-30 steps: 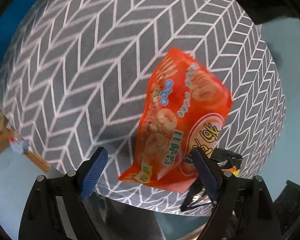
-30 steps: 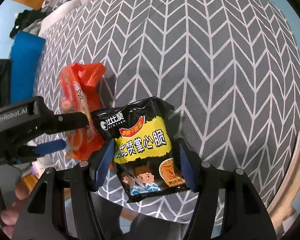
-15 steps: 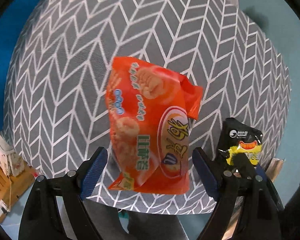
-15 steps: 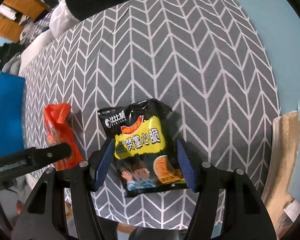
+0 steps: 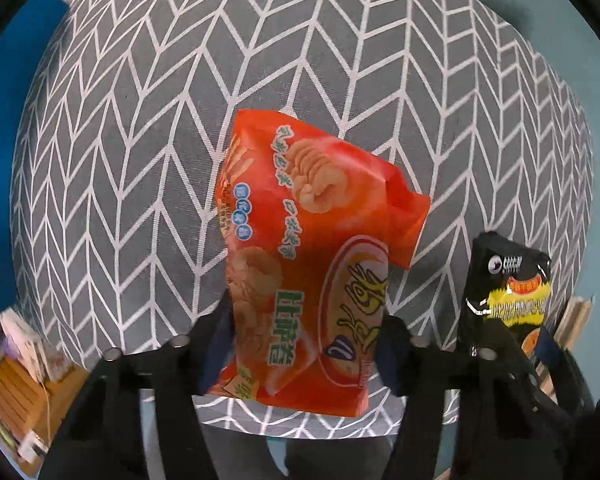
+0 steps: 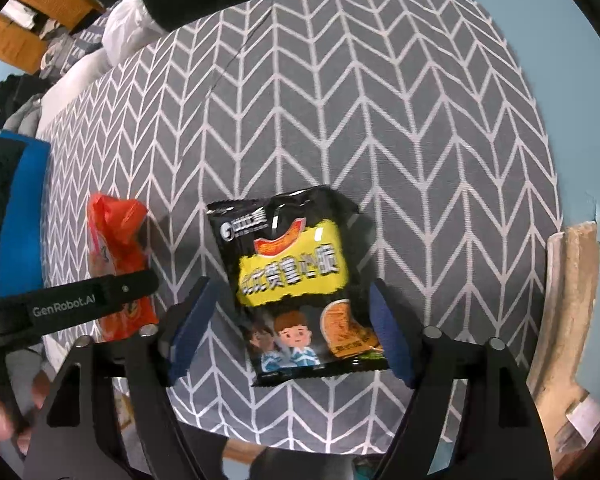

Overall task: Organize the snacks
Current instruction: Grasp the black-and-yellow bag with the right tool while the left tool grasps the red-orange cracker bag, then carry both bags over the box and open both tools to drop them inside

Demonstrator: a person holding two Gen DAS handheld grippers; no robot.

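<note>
Left tool (image 5: 304, 344) pinches the orange snack bag (image 5: 308, 256); right tool (image 6: 290, 332), spread, straddles the black packet (image 6: 296, 292) on the bench (image 6: 380, 120): close squarely across its middle

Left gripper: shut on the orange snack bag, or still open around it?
Shut on it. The left gripper has both pads pressed against the sides of the orange snack bag, which bulges between them.

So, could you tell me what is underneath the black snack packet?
The black snack packet lies on the grey chevron tablecloth, between the open right gripper. Whatever lies directly beneath it is covered.
</note>
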